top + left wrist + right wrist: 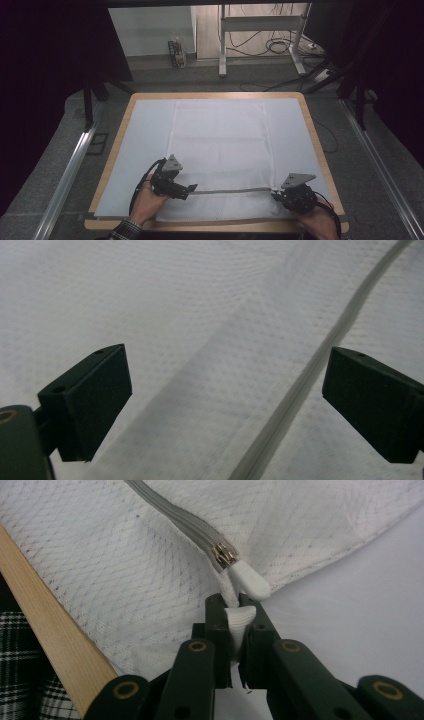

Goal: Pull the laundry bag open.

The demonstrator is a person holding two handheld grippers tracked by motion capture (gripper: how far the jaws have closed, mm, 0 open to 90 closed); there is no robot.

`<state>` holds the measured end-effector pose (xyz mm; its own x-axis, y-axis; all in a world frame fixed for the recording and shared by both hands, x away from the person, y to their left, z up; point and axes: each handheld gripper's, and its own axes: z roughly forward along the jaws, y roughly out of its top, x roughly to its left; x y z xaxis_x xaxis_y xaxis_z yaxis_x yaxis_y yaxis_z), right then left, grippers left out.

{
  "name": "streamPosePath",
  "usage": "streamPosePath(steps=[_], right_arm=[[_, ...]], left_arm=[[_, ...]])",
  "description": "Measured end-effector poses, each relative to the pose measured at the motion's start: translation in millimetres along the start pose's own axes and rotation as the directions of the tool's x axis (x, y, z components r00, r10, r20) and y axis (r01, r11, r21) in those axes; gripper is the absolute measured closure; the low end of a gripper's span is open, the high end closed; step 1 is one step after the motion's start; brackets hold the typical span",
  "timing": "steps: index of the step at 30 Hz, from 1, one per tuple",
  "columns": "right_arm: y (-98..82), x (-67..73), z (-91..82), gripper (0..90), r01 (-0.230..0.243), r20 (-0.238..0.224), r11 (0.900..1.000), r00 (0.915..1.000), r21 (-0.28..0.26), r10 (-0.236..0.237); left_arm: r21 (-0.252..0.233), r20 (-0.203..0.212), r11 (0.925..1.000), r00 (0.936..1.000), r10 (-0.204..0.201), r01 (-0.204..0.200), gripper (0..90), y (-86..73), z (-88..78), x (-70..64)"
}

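Note:
A white mesh bag [220, 145] lies flat on the table, with a grey zipper [232, 190] running across its near part. My left gripper [191, 189] hovers at the zipper's left end; in the left gripper view it [225, 372] is open over the mesh [150, 290], with the zipper [350, 310] passing between the jaws, untouched. My right gripper [277, 195] is at the zipper's right end. In the right gripper view it [239, 605] is shut on a white ribbed tab [239, 622], just below the metal slider [225, 556] and its white pull [248, 580].
A pale mat [145, 130] covers the wooden table [320, 145], whose edge [55, 635] runs close beside the right gripper. A plaid sleeve [20, 665] shows past that edge. Metal rails [70, 170], a stand and cables lie on the floor around the table.

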<state>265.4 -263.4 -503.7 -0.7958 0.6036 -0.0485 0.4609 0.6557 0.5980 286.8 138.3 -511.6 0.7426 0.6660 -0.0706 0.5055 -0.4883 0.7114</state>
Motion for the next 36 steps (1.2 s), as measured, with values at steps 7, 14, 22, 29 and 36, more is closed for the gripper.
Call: streamPosePath(steps=[7, 14, 22, 29, 36], right_arm=[[1.9, 4.0, -2.6, 84.3, 0.050, 0.037, 0.998, 0.9981, -0.025, -0.049], [2.5, 5.4, -5.0, 84.3, 0.061, 0.046, 0.997, 0.9972, -0.038, -0.060], [2.7, 5.6, -5.1, 84.2, 0.067, 0.042, 0.997, 0.9969, -0.036, -0.066], [2.7, 5.8, -5.0, 84.2, 0.071, 0.039, 0.997, 0.9968, -0.033, -0.069], [2.9, 6.4, -5.4, 84.2, 0.081, 0.043, 0.996, 0.9959, -0.036, -0.080]], left_arm=[[-0.003, 0.068, 1.0000, 0.9977, 0.007, -0.007, 4.3, 22.7, 13.4, -15.4], [-0.007, 0.133, 0.9992, 0.9903, 0.040, -0.039, 4.9, 52.9, 37.5, -31.1], [-0.024, 0.179, 0.9955, 0.9792, 0.095, -0.092, 4.0, 86.6, 72.0, -55.7], [-0.013, 0.222, 0.9856, 0.9607, 0.167, -0.168, 3.0, 113.0, 97.3, -77.0], [-0.042, 0.259, 0.9853, 0.9506, 0.171, -0.166, 2.7, 133.4, 121.5, -100.2]])
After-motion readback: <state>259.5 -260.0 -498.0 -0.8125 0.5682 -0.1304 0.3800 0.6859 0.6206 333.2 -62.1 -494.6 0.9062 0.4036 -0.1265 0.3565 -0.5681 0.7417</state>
